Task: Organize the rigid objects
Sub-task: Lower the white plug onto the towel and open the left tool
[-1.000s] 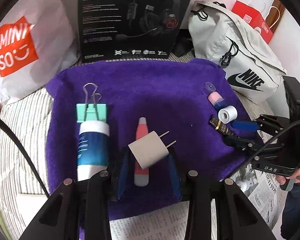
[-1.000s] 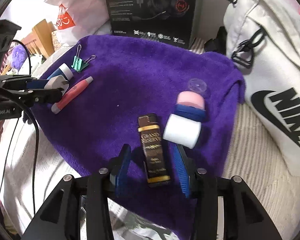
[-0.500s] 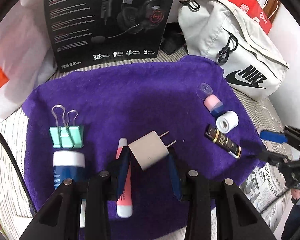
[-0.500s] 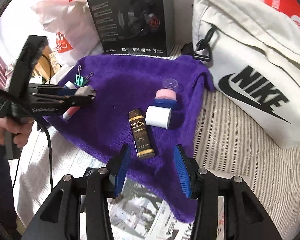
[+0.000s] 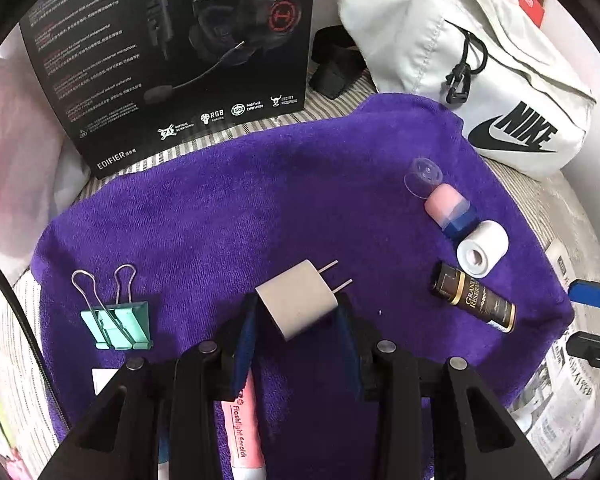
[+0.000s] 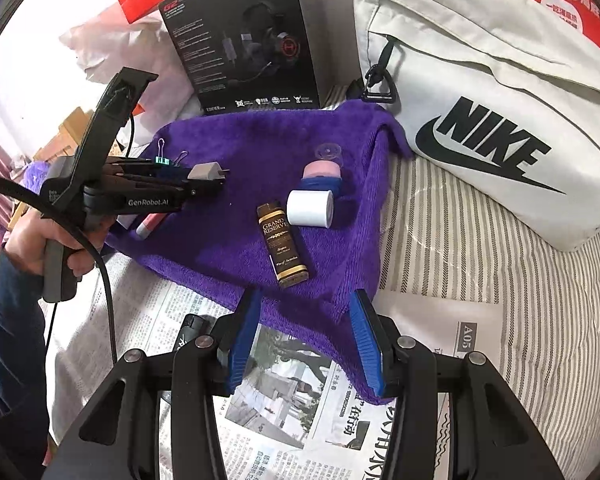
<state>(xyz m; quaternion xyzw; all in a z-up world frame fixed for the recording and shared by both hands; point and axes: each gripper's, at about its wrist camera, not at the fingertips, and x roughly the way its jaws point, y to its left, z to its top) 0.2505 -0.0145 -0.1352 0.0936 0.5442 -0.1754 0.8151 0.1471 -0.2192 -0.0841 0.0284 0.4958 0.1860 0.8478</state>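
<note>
my left gripper (image 5: 298, 316) pinched the white plug adapter (image 5: 298, 304), held up over the near edge of the purple towel (image 5: 260, 208) on the bed. my right gripper (image 6: 306, 336) stood spread with nothing between its pads, at the towel's near right corner over newspaper (image 6: 300, 420). the brown bottle (image 6: 283, 240), white roll (image 6: 310, 208) and pink-capped bottle (image 6: 322, 170) lay close together along the towel's right edge; the green binder clip (image 5: 118, 320) lay at its left edge

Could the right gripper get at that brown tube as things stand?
Probably yes: the right gripper is open and empty, and the brown tube lies just ahead on the purple towel, with nothing between.
</note>
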